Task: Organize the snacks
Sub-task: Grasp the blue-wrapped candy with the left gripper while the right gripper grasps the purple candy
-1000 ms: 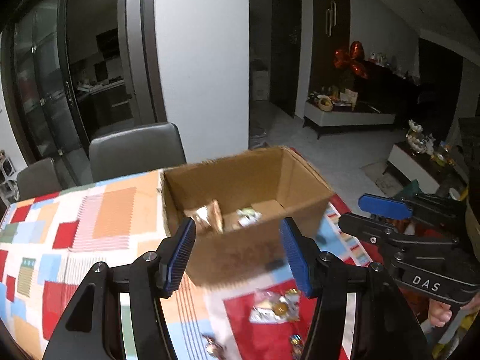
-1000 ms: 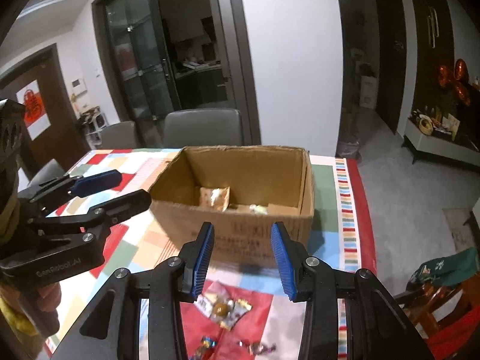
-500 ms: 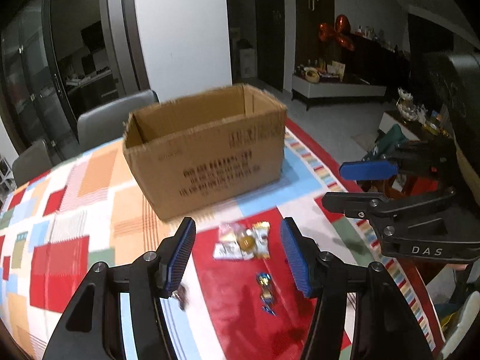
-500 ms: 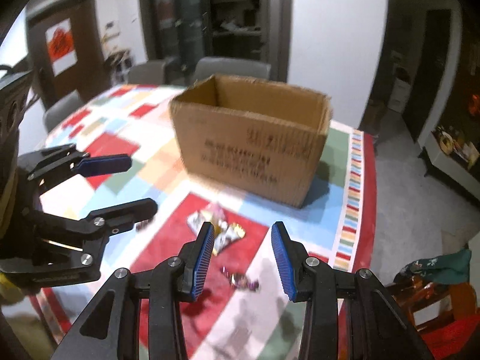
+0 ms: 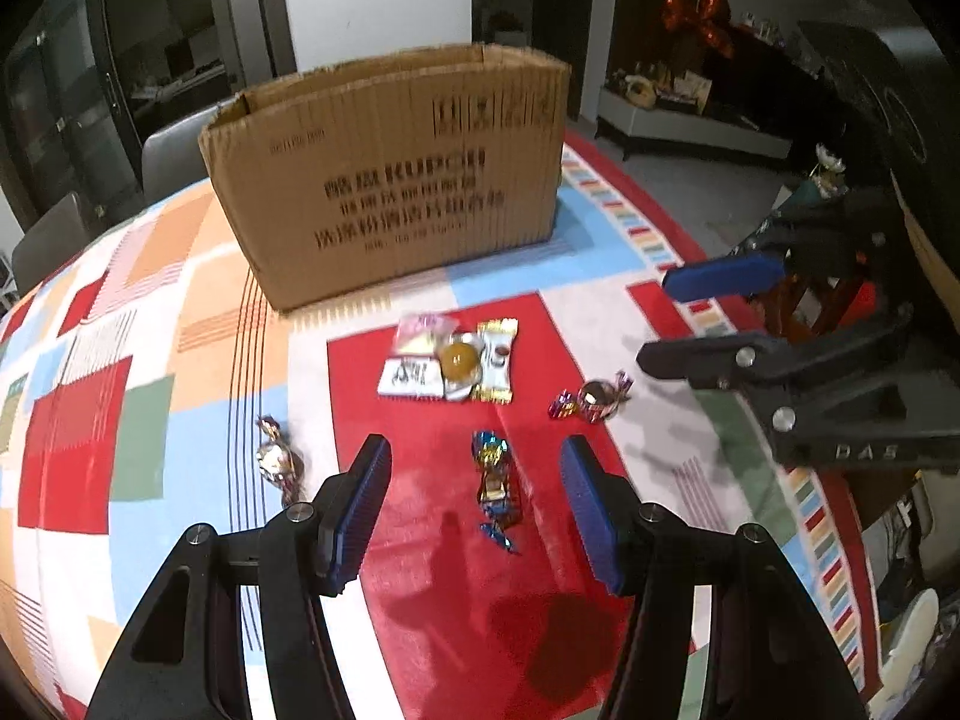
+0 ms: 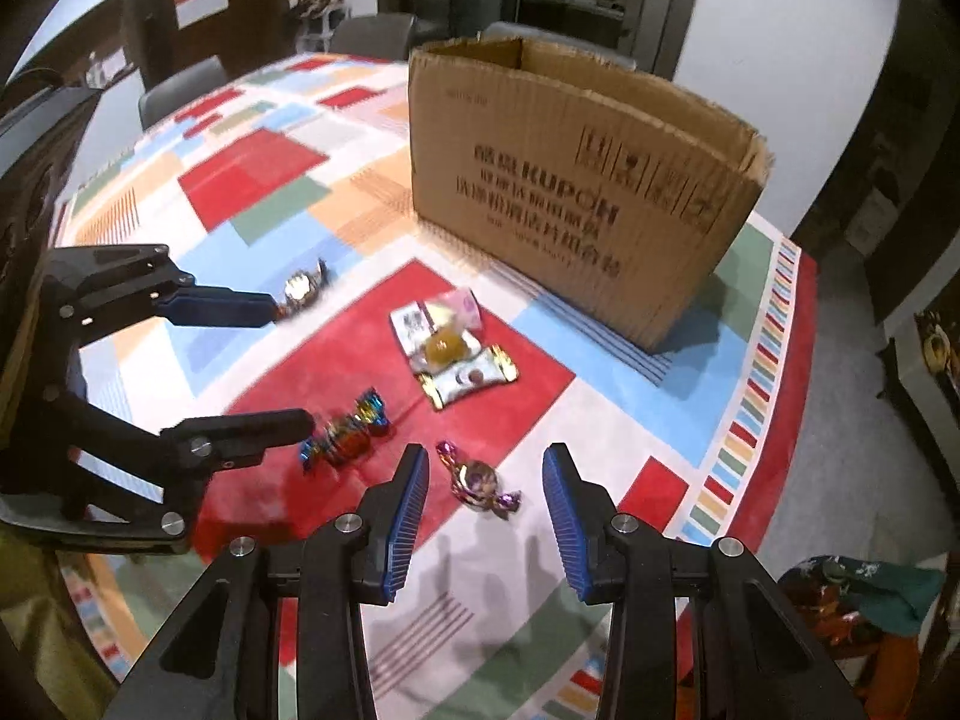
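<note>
I've brought both grippers down from above the cardboard box [image 5: 384,180] to the loose sweets on the worktop [image 5: 150,312]. My left gripper [image 5: 474,504] hangs apart and empty over the blue-gold candy [image 5: 495,480]; my right gripper [image 6: 486,504] brackets the purple-gold candy [image 6: 477,480], jaws apart, not touching. 3 flat packets [image 5: 450,360] lie near the box. I judge 2 pickups come next.

Cardboard box [image 5: 390,180] inside hidden by its front wall in both views; box print blurred, partly unreadable. Worktop [image 6: 252,180] edges cut off.
</note>
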Demonstrator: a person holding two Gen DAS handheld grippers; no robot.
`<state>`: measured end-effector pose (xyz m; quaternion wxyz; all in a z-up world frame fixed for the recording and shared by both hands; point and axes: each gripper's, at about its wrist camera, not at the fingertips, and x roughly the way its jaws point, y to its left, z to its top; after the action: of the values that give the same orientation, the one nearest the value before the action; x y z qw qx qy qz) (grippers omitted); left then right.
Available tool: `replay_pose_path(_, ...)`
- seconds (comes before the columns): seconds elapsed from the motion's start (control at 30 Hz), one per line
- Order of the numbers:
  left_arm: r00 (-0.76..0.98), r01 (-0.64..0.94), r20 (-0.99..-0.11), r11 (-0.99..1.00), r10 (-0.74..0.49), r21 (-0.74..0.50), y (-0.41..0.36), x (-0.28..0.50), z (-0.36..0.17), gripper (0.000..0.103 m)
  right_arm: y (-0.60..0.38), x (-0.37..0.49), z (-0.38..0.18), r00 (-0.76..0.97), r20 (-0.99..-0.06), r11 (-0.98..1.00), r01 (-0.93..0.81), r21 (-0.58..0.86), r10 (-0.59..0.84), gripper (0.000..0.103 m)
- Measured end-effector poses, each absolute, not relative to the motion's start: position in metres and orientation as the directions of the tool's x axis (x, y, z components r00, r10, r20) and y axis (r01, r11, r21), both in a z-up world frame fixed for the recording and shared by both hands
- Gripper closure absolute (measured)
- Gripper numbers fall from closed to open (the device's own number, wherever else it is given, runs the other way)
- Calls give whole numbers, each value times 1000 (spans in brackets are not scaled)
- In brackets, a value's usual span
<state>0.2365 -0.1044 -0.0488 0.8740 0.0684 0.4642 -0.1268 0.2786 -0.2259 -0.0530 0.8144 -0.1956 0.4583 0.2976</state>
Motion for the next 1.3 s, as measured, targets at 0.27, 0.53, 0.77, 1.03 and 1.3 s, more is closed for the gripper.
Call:
replay_pose_path(0.27,520,284,-845,958,-128,30,-106,238,-68,45,-224,284,-70,368,-872,706,-707,-38,322,62)
replay_pose_path(0.53,490,291,-859,957,-149,1,-107,243,-85,45,-221,282,-88,345,-865,665,-747,-18,365,62)
replay_pose_path(0.77,465,296,-872,955,-150,-6,-110,248,-100,46,-219,286,-107,301,-886,646,-764,-3,352,62)
replay_pose_path(1.03,437,289,-884,957,-166,-36,-108,253,-109,59,-220,294,-118,290,-890,659,-752,16,352,63)
replay_pose_path(1.3,425,286,-887,956,-183,-60,-107,257,-113,82,-216,294,-128,273,-900,665,-746,25,340,79)
